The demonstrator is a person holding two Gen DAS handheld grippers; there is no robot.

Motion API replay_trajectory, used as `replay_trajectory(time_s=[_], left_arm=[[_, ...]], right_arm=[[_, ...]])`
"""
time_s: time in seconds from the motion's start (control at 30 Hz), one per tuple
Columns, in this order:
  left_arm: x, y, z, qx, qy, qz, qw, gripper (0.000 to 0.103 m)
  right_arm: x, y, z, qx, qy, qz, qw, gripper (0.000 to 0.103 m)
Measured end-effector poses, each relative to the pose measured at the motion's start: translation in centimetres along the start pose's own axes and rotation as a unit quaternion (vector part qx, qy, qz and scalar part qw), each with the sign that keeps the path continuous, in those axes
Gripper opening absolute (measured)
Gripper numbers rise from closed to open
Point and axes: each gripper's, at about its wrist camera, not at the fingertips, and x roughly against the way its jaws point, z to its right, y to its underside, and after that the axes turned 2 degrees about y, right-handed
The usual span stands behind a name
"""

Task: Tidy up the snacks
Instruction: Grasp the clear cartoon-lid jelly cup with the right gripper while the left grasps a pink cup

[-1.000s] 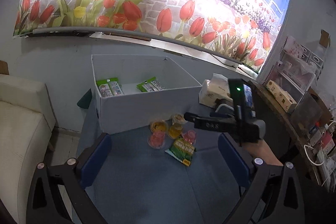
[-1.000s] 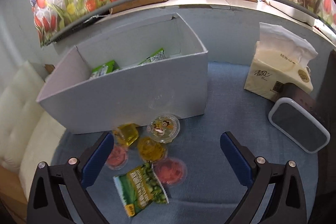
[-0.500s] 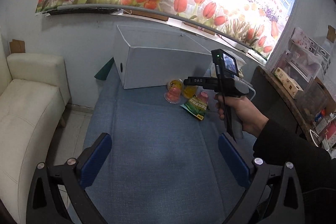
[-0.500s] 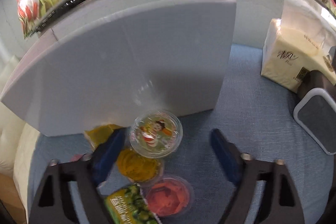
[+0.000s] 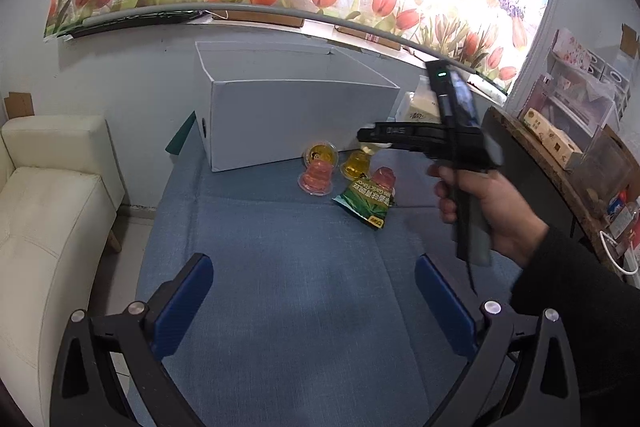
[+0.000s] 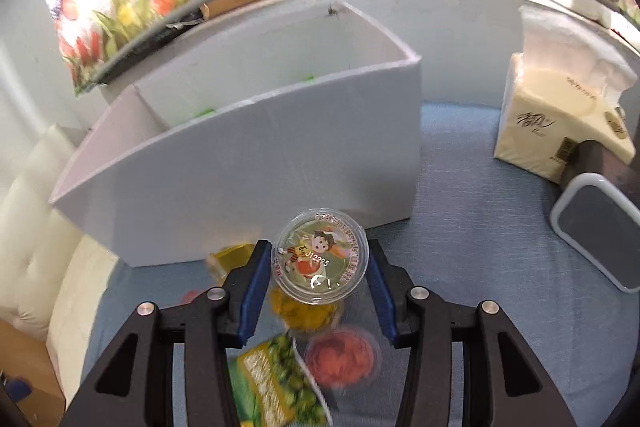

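Observation:
My right gripper (image 6: 319,267) is shut on a jelly cup with a cartoon lid (image 6: 319,255) and holds it just above the blue cloth, in front of the white box (image 6: 256,163). Below it lie a yellow jelly cup (image 6: 304,313), a red jelly cup (image 6: 342,355) and a green snack packet (image 6: 276,387). In the left wrist view the right gripper (image 5: 370,143) hangs over the snack pile beside the box (image 5: 296,123), with the green packet (image 5: 366,203) and a red cup (image 5: 316,177) below. My left gripper (image 5: 312,291) is open and empty, well back from the pile.
A tissue pack (image 6: 560,115) and a grey-rimmed device (image 6: 596,227) sit right of the box. A cream sofa (image 5: 48,219) stands to the left of the table. A wooden shelf with boxes (image 5: 560,147) runs along the right.
My right gripper has closed on the cartoon-lid jelly cup and lifted it slightly. My left gripper has pulled back, away from the box.

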Motion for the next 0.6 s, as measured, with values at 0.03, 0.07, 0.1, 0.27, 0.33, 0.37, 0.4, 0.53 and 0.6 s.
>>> replay_trajectory(time_s=[0.03,0.07,0.1,0.27,0.33,0.37,0.4,0.53,0.6], left_arm=[[-0.5,-0.3,0.1,0.002,-0.002,-0.005,1.0000,0.103],[-1.1,-0.8,0.3,0.002,0.002,-0.007,1.0000,0.103],[-1.6,-1.2,0.4,0.001,0.011,-0.005,0.9999,0.103],[-5.5,-3.5,1.0,0.002,0.000,-0.015,0.9999,0.103],[-7.5,-4.5,1.2,0.002,-0.003,-0.017,0.9998,0.103],[-8.7,-5.0,1.5,-0.004,-0.009,-0.025,0.9996,0.103],[-9.8,-5.4,1.8,-0.011,-0.016,-0.032,0.9993,0.103],[-13.7,-6.8,2.2,-0.017,-0.007,-0.045,0.9988,0.103],[-15.7,-7.4,2.3,-0.022,-0.017,-0.052,0.9983,0.102]], right_arm=[[0.9,0.3,-0.2,0.001,-0.002,0.002,1.000,0.051],[1.9,0.6,0.0,0.001,-0.007,0.006,1.000,0.051],[2.6,0.8,0.2,0.001,-0.011,0.009,1.000,0.051],[7.1,3.2,0.3,0.003,-0.020,0.024,1.000,0.051],[8.9,4.3,0.9,-0.007,-0.026,0.027,0.999,0.051],[9.5,4.9,1.2,-0.011,-0.027,0.030,0.999,0.051],[10.2,5.6,1.5,-0.012,-0.026,0.033,0.999,0.051],[12.8,8.0,2.2,-0.021,-0.023,0.041,0.999,0.051],[13.9,9.6,3.0,-0.032,-0.028,0.040,0.998,0.051]])
